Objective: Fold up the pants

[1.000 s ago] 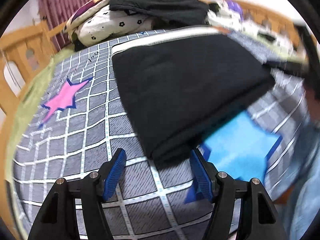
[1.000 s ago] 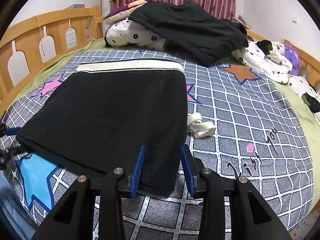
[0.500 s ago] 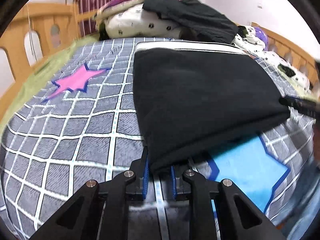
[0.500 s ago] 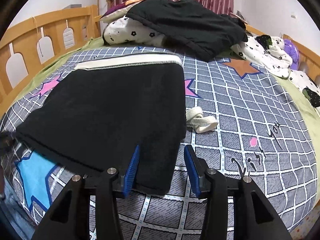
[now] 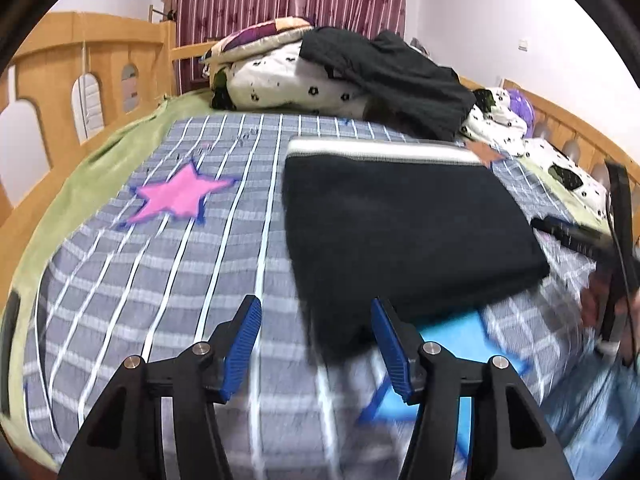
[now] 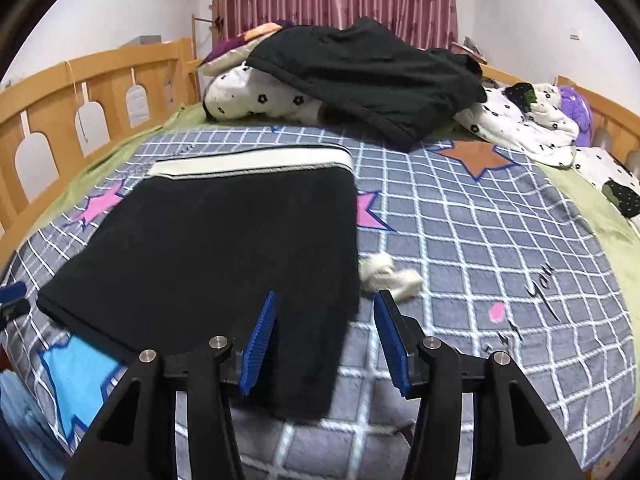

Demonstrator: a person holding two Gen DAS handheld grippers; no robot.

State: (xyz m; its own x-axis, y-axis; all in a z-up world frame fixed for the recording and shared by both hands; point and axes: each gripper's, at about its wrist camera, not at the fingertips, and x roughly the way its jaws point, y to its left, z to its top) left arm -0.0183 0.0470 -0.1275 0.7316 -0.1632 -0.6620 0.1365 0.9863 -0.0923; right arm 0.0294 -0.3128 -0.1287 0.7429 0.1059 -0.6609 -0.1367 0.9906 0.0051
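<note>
The black pants [image 5: 404, 224] lie folded flat on the checked bedspread [image 5: 160, 280], white waistband at the far end. They also show in the right wrist view [image 6: 224, 248]. My left gripper [image 5: 316, 344] is open and empty, its blue pads either side of the pants' near left corner. My right gripper [image 6: 326, 340] is open and empty over the pants' near right corner. The right gripper also shows at the right edge of the left wrist view [image 5: 576, 240].
A pile of dark clothes and spotted bedding [image 6: 348, 76] sits at the head of the bed. A small white cloth [image 6: 388, 274] lies right of the pants. Wooden rails [image 6: 92, 92] run along both sides.
My left gripper was shut on the pants' near corner half a second ago; it has opened and let go. My right gripper has opened wider. The pants lie flat.
</note>
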